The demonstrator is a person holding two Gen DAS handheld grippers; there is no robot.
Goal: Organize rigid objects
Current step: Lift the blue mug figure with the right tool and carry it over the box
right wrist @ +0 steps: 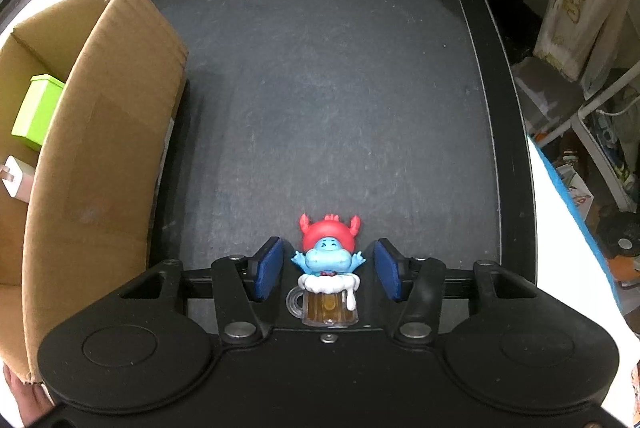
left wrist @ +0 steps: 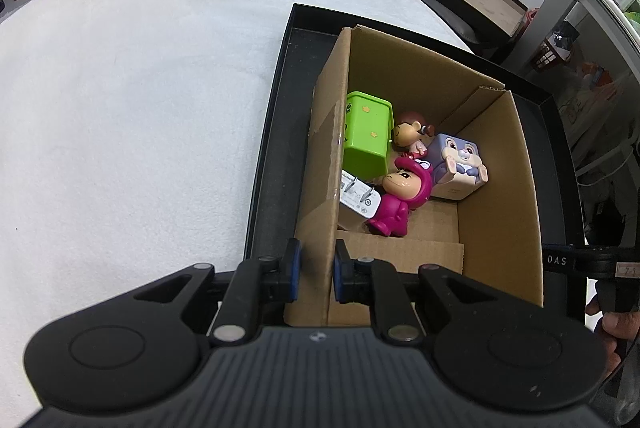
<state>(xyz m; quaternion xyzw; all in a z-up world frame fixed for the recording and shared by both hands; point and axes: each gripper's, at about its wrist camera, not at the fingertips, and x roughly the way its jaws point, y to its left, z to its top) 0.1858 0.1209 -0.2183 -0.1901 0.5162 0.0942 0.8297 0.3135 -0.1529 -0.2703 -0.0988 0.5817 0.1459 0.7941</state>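
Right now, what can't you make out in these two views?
- Left wrist view: white charger partly hidden behind the pink figure and cardboard box wall; its print is too small.
- Right wrist view: box wall hides everything inside except the green box and charger.
- Mug figure: base hidden by the right gripper body.

L claw (left wrist: 317, 270) clamped, R claw (right wrist: 328, 270) apart

Blue, red-capped figurine (right wrist: 329, 256); brown box (right wrist: 100, 132); black tray (right wrist: 340, 100).
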